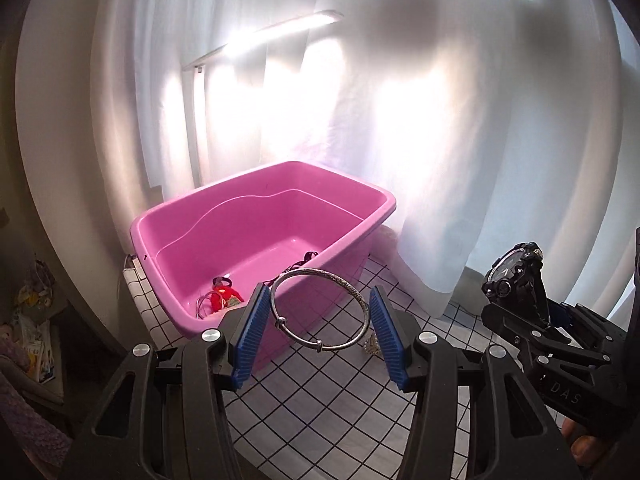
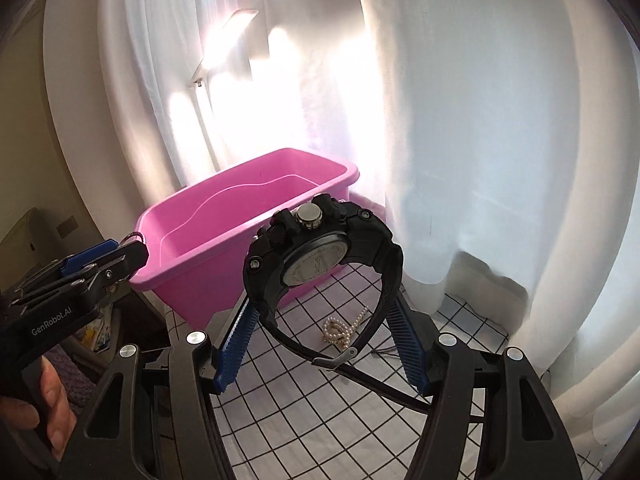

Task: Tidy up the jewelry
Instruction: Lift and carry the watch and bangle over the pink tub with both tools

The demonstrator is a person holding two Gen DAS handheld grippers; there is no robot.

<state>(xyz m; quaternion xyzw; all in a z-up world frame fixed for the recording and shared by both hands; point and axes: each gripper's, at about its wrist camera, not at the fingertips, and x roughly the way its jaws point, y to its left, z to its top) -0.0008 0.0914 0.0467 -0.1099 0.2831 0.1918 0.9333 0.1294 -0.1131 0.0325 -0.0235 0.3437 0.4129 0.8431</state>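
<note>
My left gripper is shut on a silver bangle, holding it by its two sides just in front of the pink tub. My right gripper is shut on a black sport watch and holds it above the table; watch and gripper also show in the left wrist view. The tub holds a red item, clear rings and a dark piece. A pearl necklace lies on the gridded cloth beyond the watch.
The white cloth with a black grid covers the table. White curtains hang close behind and to the right. A lit lamp bar is above the tub. Clutter lies off the table's left edge.
</note>
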